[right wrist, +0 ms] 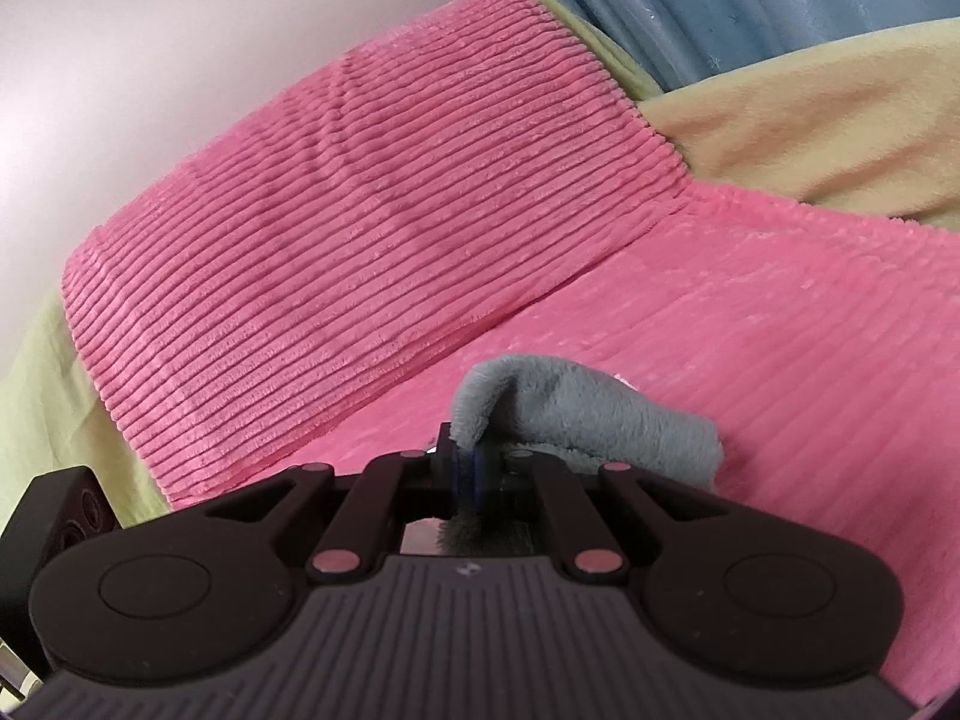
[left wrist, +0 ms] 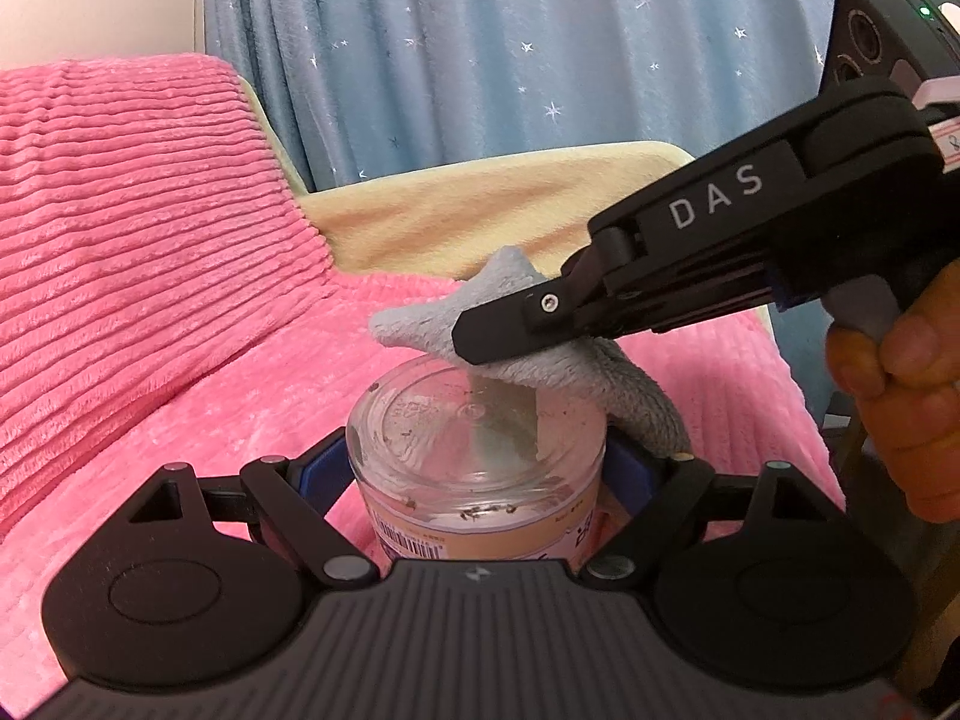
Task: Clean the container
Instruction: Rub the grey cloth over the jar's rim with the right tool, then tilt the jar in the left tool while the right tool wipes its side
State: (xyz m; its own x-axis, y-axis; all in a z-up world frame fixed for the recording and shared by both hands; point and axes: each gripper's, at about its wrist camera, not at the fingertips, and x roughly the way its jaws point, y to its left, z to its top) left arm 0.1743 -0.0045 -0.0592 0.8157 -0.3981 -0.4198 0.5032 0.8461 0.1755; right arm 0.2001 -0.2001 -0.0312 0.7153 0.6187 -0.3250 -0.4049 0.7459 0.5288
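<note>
Left wrist view looks along the left gripper, whose jaws are spread about as wide as the container and closed against its two sides, the blue pads pressing the clear wall. That container is a see-through jar with a pale label and a barcode low on its front; it sits directly between the jaws, with its flat clear end turned up and away from the camera. Small dark specks cling near its lower rim, and smeared residue clouds the upper face.

Coming in from the right, above and just beyond the left jaws, the right gripper points down toward the jar. Its jaws are nearly closed and pinch a grey cloth. One tuft of the cloth sticks out ahead of those jaws, and the rest drapes down past the jar's far right edge. The cloth touches the jar's top face. A person's hand grips the handle of the right gripper at the right edge.

From the right wrist view, the right gripper has its jaws drawn almost together on the grey cloth, which folds up over the tips and bulges to the right of them. Beyond both sets of jaws lies a pink ribbed blanket, with a cream blanket and a blue star-patterned curtain farther off.
</note>
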